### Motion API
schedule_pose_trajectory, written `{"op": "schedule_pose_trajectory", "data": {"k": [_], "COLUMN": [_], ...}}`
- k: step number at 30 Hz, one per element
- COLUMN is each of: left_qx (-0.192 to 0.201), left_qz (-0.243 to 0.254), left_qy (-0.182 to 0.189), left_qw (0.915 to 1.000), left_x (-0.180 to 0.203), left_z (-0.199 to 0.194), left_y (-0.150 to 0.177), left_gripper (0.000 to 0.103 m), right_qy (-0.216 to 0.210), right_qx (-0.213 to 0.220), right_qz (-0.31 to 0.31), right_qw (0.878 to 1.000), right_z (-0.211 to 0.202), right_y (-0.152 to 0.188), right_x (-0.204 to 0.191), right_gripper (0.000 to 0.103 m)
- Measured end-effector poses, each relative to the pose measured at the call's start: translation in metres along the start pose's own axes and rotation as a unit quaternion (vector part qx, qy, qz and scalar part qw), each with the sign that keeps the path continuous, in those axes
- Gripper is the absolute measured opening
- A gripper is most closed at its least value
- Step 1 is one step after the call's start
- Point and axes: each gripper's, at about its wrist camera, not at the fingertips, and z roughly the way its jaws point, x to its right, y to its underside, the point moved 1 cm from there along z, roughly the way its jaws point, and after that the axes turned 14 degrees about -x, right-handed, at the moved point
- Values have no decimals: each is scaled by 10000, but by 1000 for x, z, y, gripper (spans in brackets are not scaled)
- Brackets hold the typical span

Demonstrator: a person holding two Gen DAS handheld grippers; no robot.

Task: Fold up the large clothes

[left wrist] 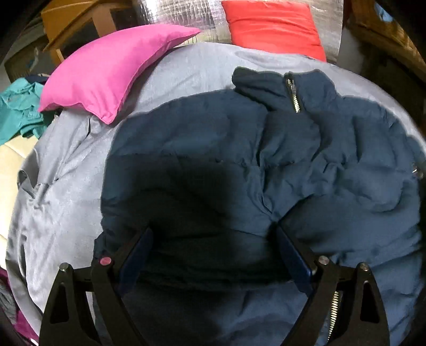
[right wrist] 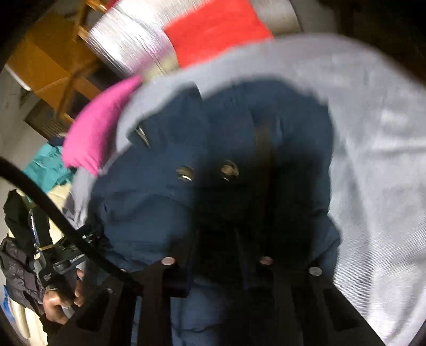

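Navy padded jacket (left wrist: 239, 159) lies rumpled, zipper partly shut; left tool (left wrist: 213, 255) spread, right tool (right wrist: 215, 255) clenching its fabric.

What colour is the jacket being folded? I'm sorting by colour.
Navy blue jacket, clearest in the left wrist view.

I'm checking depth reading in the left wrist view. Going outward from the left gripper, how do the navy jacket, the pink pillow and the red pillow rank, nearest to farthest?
1. Navy jacket: directly under the open left gripper, spread on the grey sheet.
2. Pink pillow: beyond the jacket, upper left.
3. Red pillow: farthest, at the top against the silver backing.
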Motion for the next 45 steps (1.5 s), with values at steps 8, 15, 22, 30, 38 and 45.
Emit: {"op": "schedule_pose_trajectory", "data": {"k": [8, 15, 22, 30, 38, 45], "left_qx": [572, 279, -161, -259, -162, 1065], "left_qz": [-454, -1821, -1757, -1542, -1470, -948], "left_qy": [233, -170, 362, 315, 73, -93], "left_qw": [9971, 9827, 9836, 9872, 9890, 9897], "left_x": [-53, -132, -130, -115, -110, -77], "left_z": [-40, -23, 7, 12, -4, -62], "left_y": [3, 9, 2, 4, 8, 13], "left_gripper": [92, 92, 92, 92, 92, 92], "right_qy": [-159, -46, -431, 423, 563, 649], "right_qx": [745, 861, 252, 1082, 726, 1938], "right_qz": [375, 1211, 931, 126, 505, 600], "right_qw": [9964, 9889, 9944, 9931, 9945, 9771], "right_z": [-58, -65, -24, -44, -35, -93], "right_y": [1, 3, 1, 5, -3, 17], "right_x": [25, 78, 60, 15, 26, 23], "right_gripper": [47, 70, 54, 28, 34, 67]}}
